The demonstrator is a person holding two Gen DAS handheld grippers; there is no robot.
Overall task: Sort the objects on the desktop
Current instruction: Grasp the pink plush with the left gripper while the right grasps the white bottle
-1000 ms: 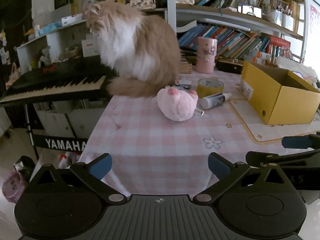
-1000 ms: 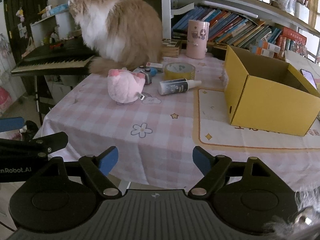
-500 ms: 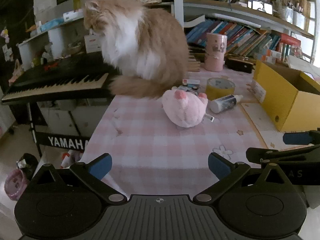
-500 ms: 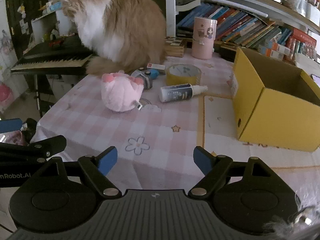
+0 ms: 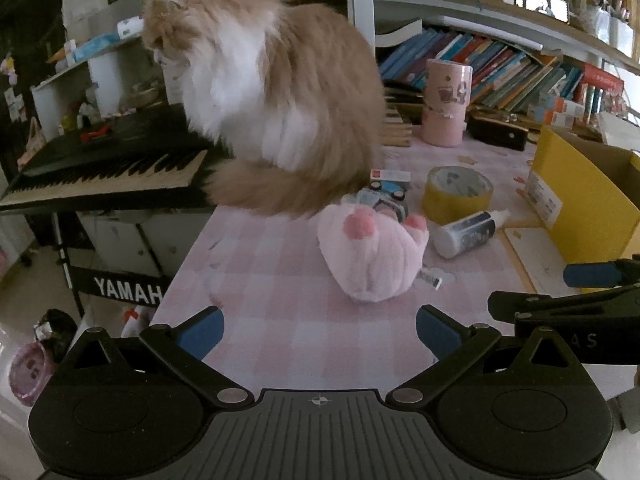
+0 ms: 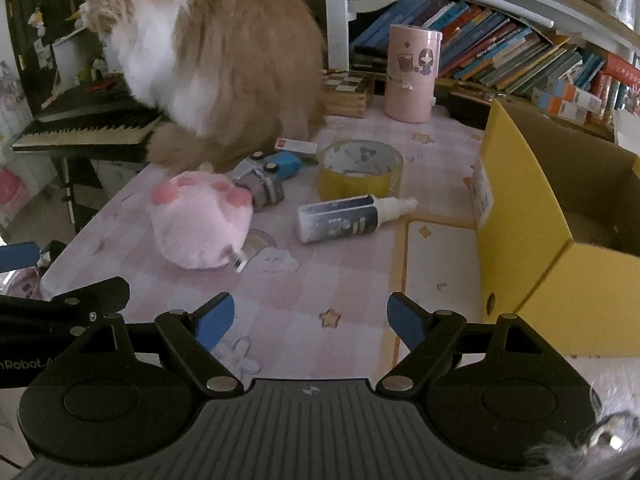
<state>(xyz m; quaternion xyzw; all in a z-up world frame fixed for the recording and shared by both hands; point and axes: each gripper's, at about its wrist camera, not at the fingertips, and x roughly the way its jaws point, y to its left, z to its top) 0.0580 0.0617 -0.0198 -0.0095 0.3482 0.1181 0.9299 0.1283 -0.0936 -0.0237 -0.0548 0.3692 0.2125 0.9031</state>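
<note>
Pink-and-white checked tablecloth [image 6: 344,280] across mid frame, printed with small yellow stars and white flowers. Plain pale pink plush toy [image 6: 200,226] left of centre, darker pink paw pads. Yellow tape roll [image 6: 360,170] at centre, whitish inside. Dark blue spray bottle [image 6: 340,218] just below, white cap, pale markings. Yellow box [image 6: 560,248] at right, brown inside, white label. Pale pink cup [image 6: 412,74] at upper centre, small cartoon prints. Ginger-and-white cat [image 5: 260,92] at upper left. Black keyboard [image 5: 108,172] at left, white lettering on stand. Black gripper bodies along lower edge, blue fingertips [image 5: 200,330].
</note>
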